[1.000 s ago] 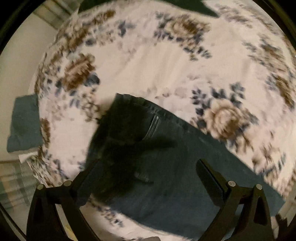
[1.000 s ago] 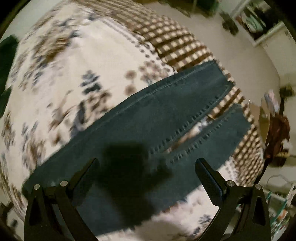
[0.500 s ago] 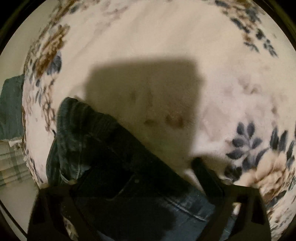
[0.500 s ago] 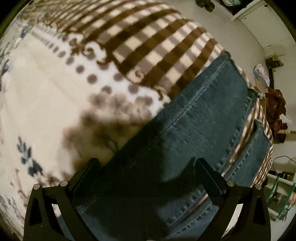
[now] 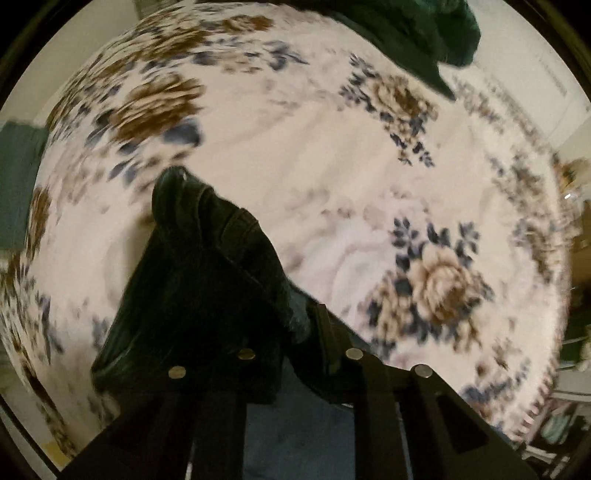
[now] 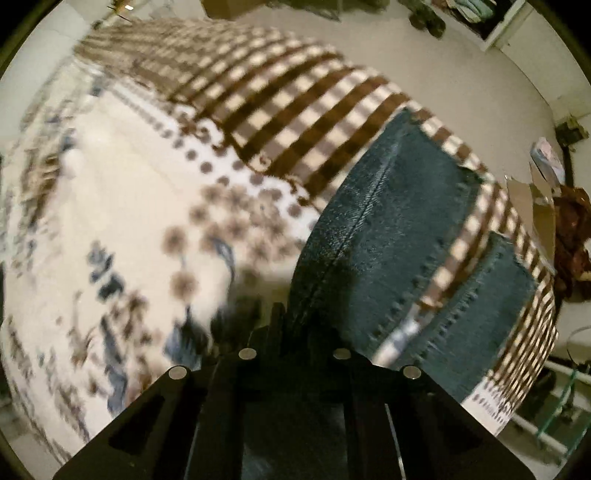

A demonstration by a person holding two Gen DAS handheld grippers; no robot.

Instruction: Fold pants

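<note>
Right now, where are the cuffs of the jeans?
In the right wrist view, the jeans' cuffs lie at upper right on the blanket's brown checked border, near the bed's edge, beyond the right gripper clamped on one leg.

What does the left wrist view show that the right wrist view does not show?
Only the left wrist view shows the bunched, lifted waist end of the jeans, pinched by the left gripper, large brown and blue roses on the blanket, and a dark green cloth at the top.

Only the right wrist view shows the two leg ends, the brown checked border, the floor, and the right gripper shut on the leg's edge.

Both show the same jeans on the same blanket, each gripper shut on denim.
</note>
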